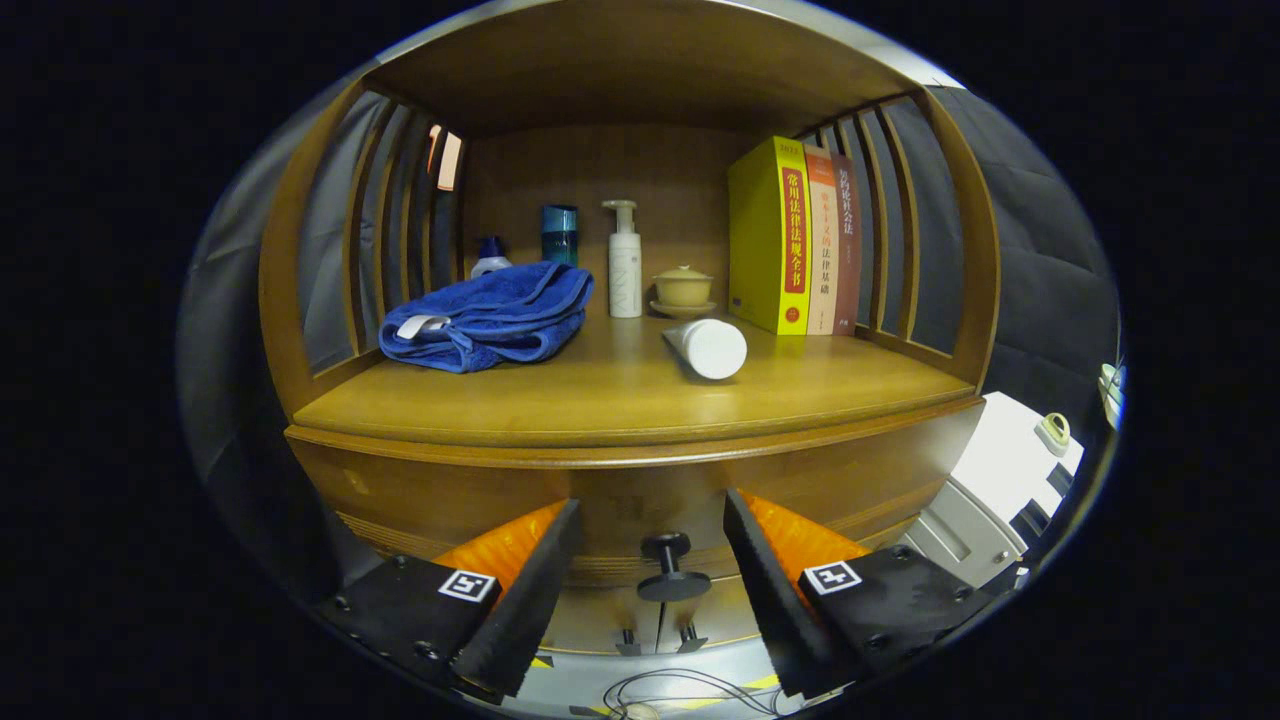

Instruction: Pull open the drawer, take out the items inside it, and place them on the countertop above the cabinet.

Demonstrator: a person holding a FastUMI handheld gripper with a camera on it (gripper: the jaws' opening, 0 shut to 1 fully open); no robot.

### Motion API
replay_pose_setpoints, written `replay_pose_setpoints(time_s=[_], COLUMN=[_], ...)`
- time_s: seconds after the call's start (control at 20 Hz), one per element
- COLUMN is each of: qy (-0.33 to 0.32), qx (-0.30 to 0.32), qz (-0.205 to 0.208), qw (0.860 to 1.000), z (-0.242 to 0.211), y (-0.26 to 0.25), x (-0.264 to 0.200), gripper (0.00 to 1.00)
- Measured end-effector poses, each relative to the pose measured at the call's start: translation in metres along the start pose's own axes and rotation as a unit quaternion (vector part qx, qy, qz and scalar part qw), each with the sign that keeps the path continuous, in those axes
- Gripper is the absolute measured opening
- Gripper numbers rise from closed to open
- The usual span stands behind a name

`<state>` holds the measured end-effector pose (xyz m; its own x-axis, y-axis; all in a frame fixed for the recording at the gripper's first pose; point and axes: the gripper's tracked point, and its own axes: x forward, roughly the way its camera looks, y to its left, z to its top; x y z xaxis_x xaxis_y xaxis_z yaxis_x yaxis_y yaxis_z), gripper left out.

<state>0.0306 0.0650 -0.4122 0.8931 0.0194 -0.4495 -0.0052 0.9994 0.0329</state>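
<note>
The wooden cabinet's drawer front [640, 500] sits flush under the countertop [620, 395], looking shut. Its dark round knob [667, 548] stands out between my two fingers, a little ahead of them and apart from both. My gripper [650, 515] is open with nothing held. On the countertop lie a folded blue towel [490, 315] to the left of the fingers and a white tube [707, 347] on its side near the middle. What is inside the drawer is hidden.
At the back of the shelf stand a white pump bottle [625, 260], a teal bottle [559, 234], a small blue-capped bottle [490, 257], a lidded yellow cup [683, 288] and three upright books [795, 240]. Slatted sides close the shelf. A white appliance [1010, 480] stands beside the cabinet on the right.
</note>
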Motion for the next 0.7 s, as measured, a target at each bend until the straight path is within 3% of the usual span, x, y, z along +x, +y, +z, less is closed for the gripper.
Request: replay_pose_setpoints(time_s=[0.15, 0.3, 0.7], qy=[0.005, -0.002, -0.083], qx=[0.006, 0.029, 0.002], qz=[-0.024, -0.018, -0.013], qw=[1.000, 0.999, 0.996], z=[0.002, 0.033, 0.219], y=[-0.014, -0.013, -0.027], x=[-0.004, -0.024, -0.120], gripper=[0.96, 0.96, 0.96])
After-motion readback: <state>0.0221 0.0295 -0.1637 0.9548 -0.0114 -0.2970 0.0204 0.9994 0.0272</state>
